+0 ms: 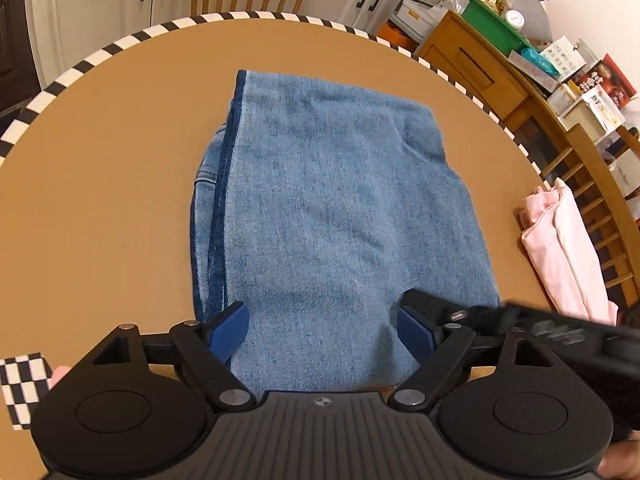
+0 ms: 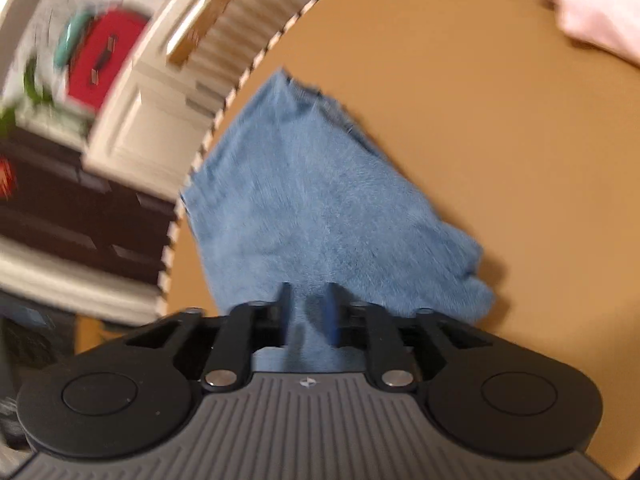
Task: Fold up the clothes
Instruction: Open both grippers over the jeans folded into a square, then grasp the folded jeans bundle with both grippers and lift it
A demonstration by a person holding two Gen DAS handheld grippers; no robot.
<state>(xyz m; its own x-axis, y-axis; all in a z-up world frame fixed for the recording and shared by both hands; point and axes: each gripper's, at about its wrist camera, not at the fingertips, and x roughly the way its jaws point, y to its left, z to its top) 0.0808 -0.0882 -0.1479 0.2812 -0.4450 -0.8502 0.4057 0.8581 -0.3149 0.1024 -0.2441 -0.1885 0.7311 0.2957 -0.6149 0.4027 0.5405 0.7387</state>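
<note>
Folded jeans [image 1: 332,216] on tan table [image 1: 120,184] (checkered rim)

free: bare table [image 1: 120,184] left of jeans [image 1: 328,200] | blocked: pink cloth [image 1: 560,248] right

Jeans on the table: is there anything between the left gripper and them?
Nothing visible. The left gripper stands open right over the near edge of the folded jeans, denim between its fingers. The pink cloth lies off to the side, apart from them.
</note>
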